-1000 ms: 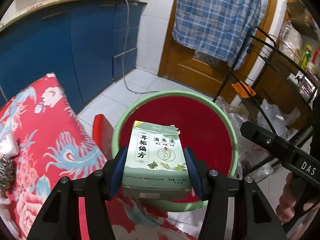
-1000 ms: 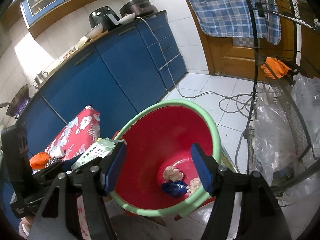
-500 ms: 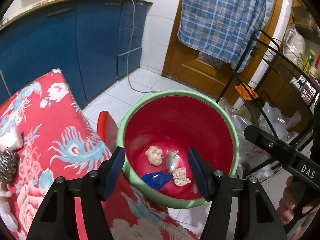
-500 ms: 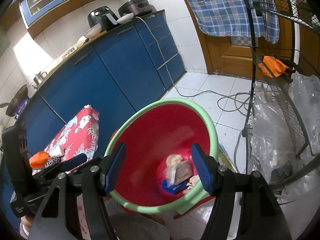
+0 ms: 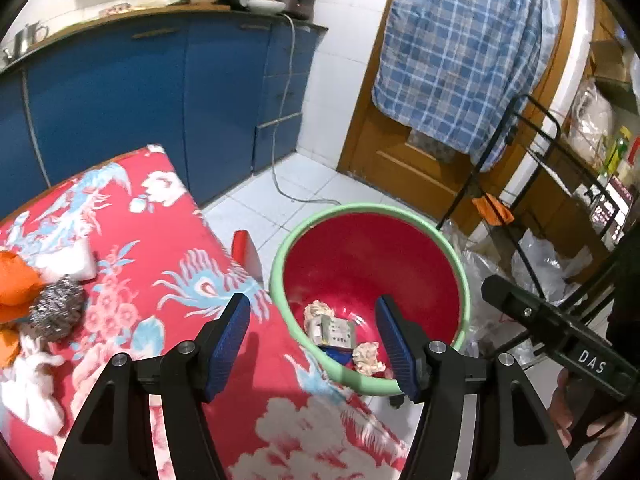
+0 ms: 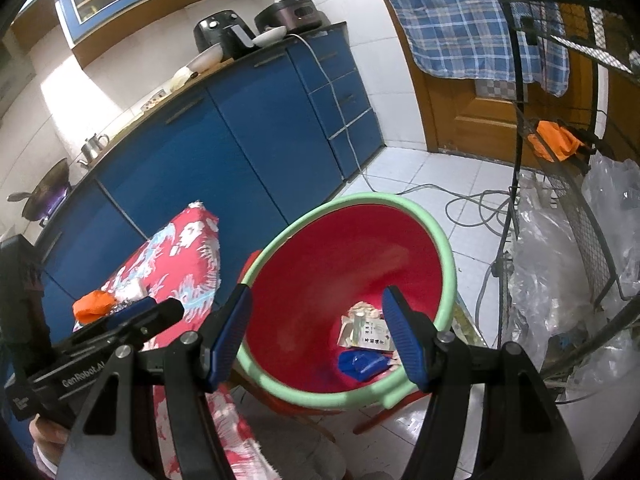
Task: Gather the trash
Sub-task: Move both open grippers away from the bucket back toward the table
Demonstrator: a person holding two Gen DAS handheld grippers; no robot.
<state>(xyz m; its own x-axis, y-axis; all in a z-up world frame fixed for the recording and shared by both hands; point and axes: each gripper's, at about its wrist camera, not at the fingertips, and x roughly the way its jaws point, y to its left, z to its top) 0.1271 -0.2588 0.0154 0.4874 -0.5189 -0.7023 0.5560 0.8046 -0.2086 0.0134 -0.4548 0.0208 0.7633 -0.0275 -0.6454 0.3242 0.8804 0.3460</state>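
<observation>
A red basin with a green rim [image 5: 280, 256] [image 6: 448, 248] stands beside the table. At its bottom lie the small medicine box [image 5: 338, 332] [image 6: 370, 330], crumpled paper wads [image 5: 368, 356] and a blue scrap [image 6: 360, 362]. My left gripper [image 5: 314, 338] hangs open and empty above the table's edge and the basin's near rim. Over the basin, my right gripper [image 6: 316, 336] is open too, with nothing between its fingers. On the red flowered tablecloth [image 5: 168, 272] lie a steel scourer [image 5: 56, 314], an orange object [image 5: 16, 284] and white tissues [image 5: 28, 392].
Blue kitchen cabinets [image 5: 120, 104] run behind the table. A black wire rack [image 6: 560, 160] with plastic bags [image 6: 560, 280] stands right of the basin. Cables [image 6: 472, 204] trail on the white tiled floor. A wooden door with a checked cloth [image 5: 460, 48] is at the back.
My left gripper let go of the medicine box, which fell into the basin. The left gripper then pulled back and up toward the table; more of the tablecloth shows now.
</observation>
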